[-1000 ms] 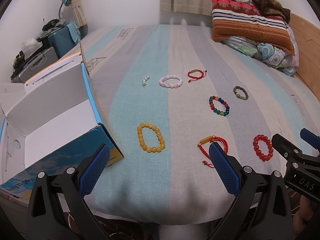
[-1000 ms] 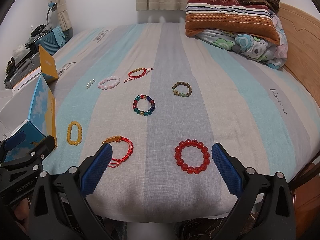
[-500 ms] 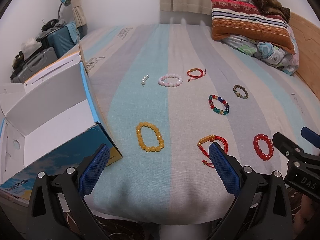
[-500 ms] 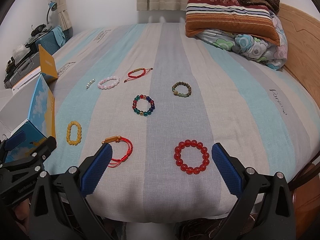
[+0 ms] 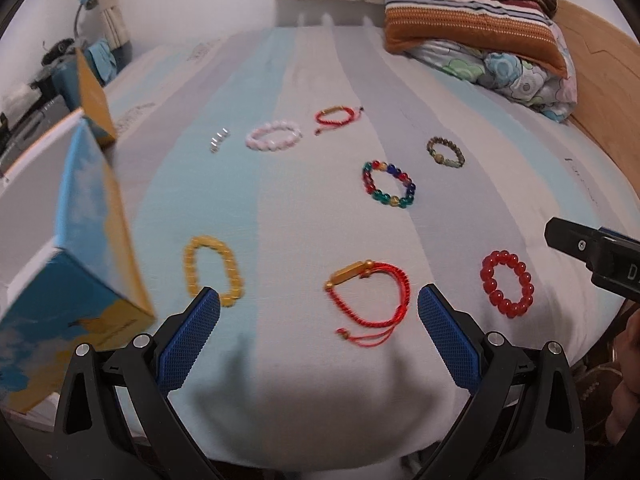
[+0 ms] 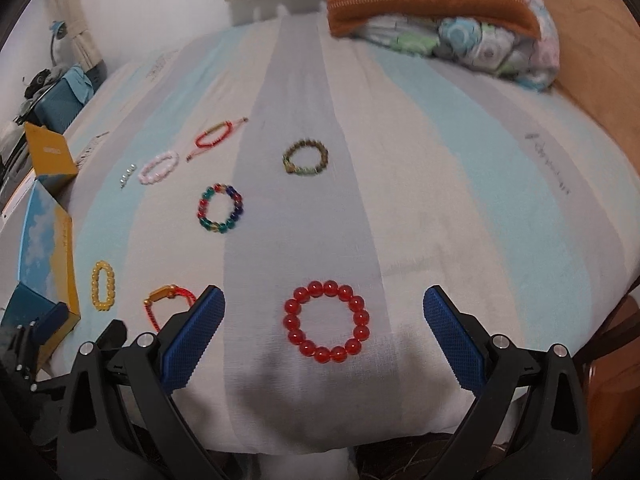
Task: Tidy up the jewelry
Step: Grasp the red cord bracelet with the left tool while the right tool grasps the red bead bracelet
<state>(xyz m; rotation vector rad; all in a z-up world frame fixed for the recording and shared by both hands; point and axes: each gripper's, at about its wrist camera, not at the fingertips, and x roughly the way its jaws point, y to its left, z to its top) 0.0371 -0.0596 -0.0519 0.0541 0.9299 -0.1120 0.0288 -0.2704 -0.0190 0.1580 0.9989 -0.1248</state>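
Observation:
Several bracelets lie on the striped bed. A red cord bracelet (image 5: pixel 370 298) lies just ahead of my open, empty left gripper (image 5: pixel 318 336). A red bead bracelet (image 6: pixel 326 322) lies between the fingers of my open, empty right gripper (image 6: pixel 324 332), which hovers just above it; it also shows in the left wrist view (image 5: pixel 507 284). A yellow bead bracelet (image 5: pixel 214 270), a multicolour one (image 5: pixel 389 184), an olive one (image 5: pixel 445 152), a pink one (image 5: pixel 273 136), a second red cord one (image 5: pixel 336 116) and small pearls (image 5: pixel 218 142) lie further out. An open blue box (image 5: pixel 60 240) stands at the left.
A striped pillow (image 5: pixel 468 20) and floral quilt (image 5: pixel 520 76) lie at the far right by the wooden bed frame (image 5: pixel 608 72). Suitcases and a lamp (image 5: pixel 86 4) stand off the bed's left side. The bed's front edge is right below both grippers.
Both grippers have moved forward and lower toward the bed. The left swung right to face the red cord bracelet; the right closed in over the red bead bracelet.

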